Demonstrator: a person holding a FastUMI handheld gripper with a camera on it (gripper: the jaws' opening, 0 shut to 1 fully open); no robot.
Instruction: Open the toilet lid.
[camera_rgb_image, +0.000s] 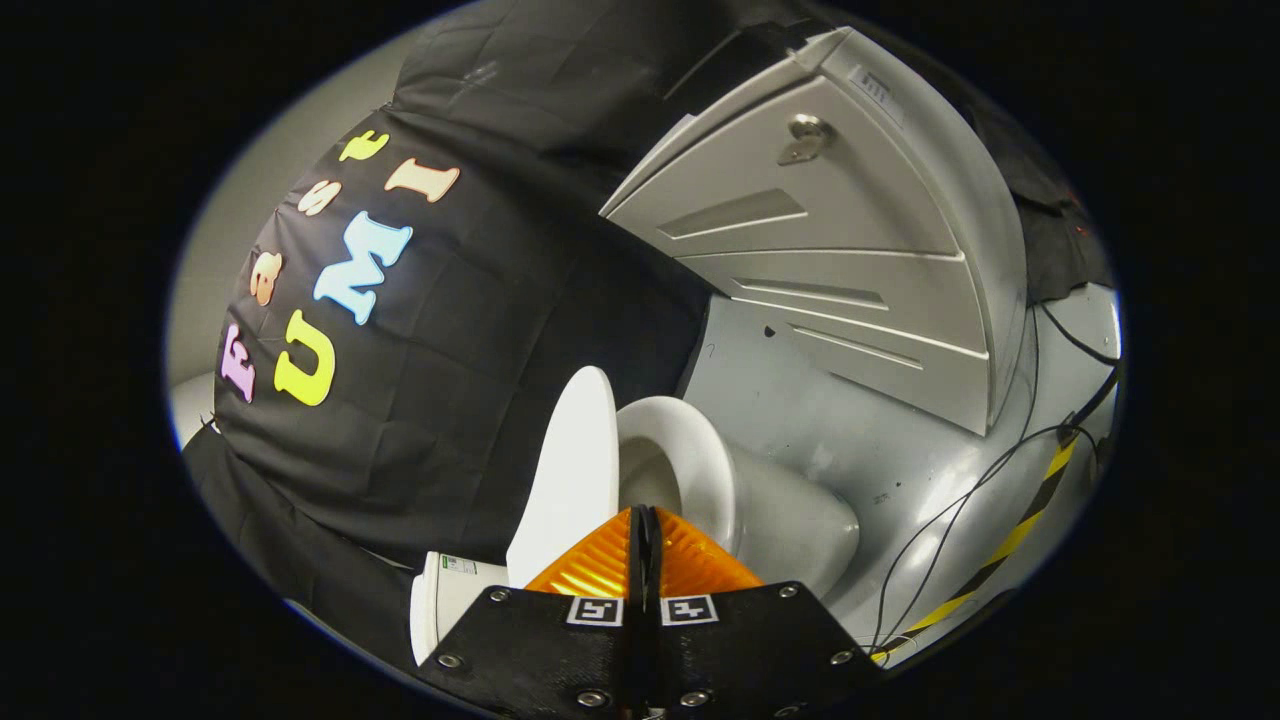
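Two fingers of the gripper are pressing together with nothing between them, just ahead of them the toilet lid is standing raised at about 11 o'clock, leaning toward the black cloth wall. At 1 o'clock the seat ring is lying open, and a grey cabinet is standing beyond.

White toilet lid raised, standing apart from the seat ring and bowl, just beyond the closed fingertips.
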